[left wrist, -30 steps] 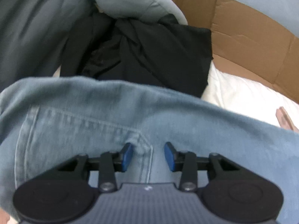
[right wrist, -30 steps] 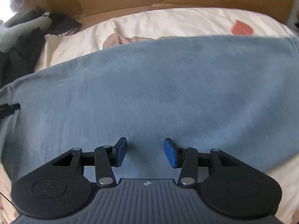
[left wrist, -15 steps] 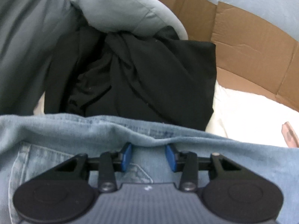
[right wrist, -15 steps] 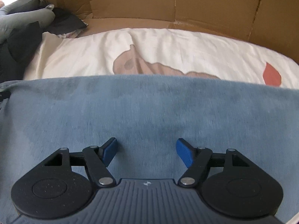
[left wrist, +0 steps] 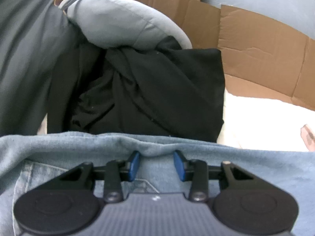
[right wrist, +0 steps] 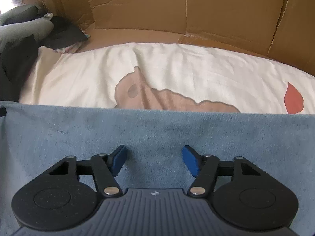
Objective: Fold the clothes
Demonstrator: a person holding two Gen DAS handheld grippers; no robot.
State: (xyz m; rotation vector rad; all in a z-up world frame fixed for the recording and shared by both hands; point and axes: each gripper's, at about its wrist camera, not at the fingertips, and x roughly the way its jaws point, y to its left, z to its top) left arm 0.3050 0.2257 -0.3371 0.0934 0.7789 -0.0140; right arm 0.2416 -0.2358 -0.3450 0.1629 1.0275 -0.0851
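Light blue jeans (left wrist: 256, 167) lie flat on a white sheet and fill the lower half of both views. My left gripper (left wrist: 157, 162) is open at the jeans' far edge, where a small pucker of denim rises between its blue fingertips (left wrist: 134, 162); a back pocket seam shows just below. Over plain denim (right wrist: 157, 129), short of the straight far edge, my right gripper (right wrist: 154, 157) is open. Its jaws are closing with only flat fabric beneath them, nothing pinched.
A crumpled black garment (left wrist: 157, 90) lies just beyond the jeans on the left, with a grey padded garment (left wrist: 122, 23) on top and dark grey cloth (left wrist: 23, 59) further left. Cardboard walls (right wrist: 177, 9) ring the white printed sheet (right wrist: 177, 68).
Both grippers have slid over the jeans towards their far edge, which now lies much nearer the fingertips. The right jaws widened, then narrowed slightly. The left jaws kept their gap.
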